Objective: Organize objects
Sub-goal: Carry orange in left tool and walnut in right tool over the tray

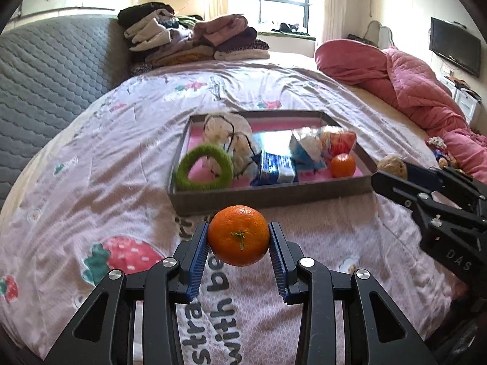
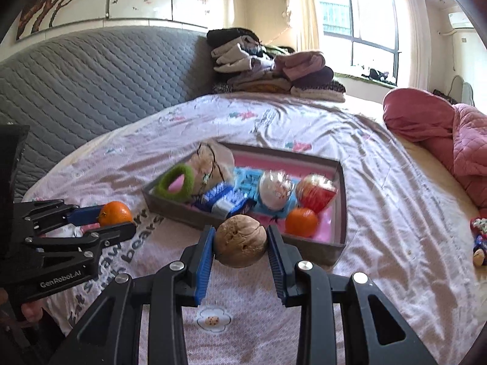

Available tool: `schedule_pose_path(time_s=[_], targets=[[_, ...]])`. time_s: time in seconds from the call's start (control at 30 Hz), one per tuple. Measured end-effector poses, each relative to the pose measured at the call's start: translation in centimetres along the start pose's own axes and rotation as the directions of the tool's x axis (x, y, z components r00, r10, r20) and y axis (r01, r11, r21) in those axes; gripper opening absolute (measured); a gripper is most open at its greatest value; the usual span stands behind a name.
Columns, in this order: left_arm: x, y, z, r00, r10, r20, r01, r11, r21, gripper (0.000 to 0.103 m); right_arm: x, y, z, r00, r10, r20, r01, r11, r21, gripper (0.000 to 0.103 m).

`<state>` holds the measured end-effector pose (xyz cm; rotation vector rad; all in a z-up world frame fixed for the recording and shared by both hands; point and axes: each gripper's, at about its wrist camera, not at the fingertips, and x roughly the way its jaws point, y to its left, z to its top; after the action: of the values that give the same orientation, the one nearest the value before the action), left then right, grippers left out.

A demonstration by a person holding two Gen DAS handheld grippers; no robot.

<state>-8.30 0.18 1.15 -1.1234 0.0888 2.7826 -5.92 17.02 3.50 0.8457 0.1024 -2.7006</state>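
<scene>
My left gripper (image 1: 239, 240) is shut on an orange tangerine (image 1: 238, 235), held above the bedspread just in front of the tray. My right gripper (image 2: 240, 240) is shut on a brown walnut (image 2: 240, 241), also raised near the tray's front wall. The grey tray (image 1: 268, 196) with a pink floor lies on the bed. It holds a green ring (image 1: 204, 167), a white flower bundle (image 1: 231, 140), blue packets (image 1: 275, 165), snack bags (image 1: 338, 141) and a second tangerine (image 1: 343, 165). In the right wrist view the left gripper with its tangerine (image 2: 115, 213) shows at the left.
A strawberry-print bedspread (image 1: 121, 182) covers the bed. A grey quilted headboard (image 1: 45, 76) stands at the left, stacked folded clothes (image 1: 188, 39) at the back, a pink quilt (image 1: 411, 85) at the right. A small toy (image 2: 479, 240) lies at the bed's right edge.
</scene>
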Motion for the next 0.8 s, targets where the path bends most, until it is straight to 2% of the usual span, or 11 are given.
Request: schedule_pose_path(time_s=[0.4,0.8], targets=[[-0.5,0.0,4.9,0.998,0.001,0.063,-0.002,1.0,0.012,0.039,-1.8,-1.2,4.8,0.993,-0.031,0.115,0.031,1.0,-0.002,0.035],[1.9,-0.5,10.8,0.994,-0.007,0.11,0.006,1.0,0.014,0.039,-0.9,-3.8,7.3,0.986,-0.073,0.15,0.072,0.997,0.012,0.035]])
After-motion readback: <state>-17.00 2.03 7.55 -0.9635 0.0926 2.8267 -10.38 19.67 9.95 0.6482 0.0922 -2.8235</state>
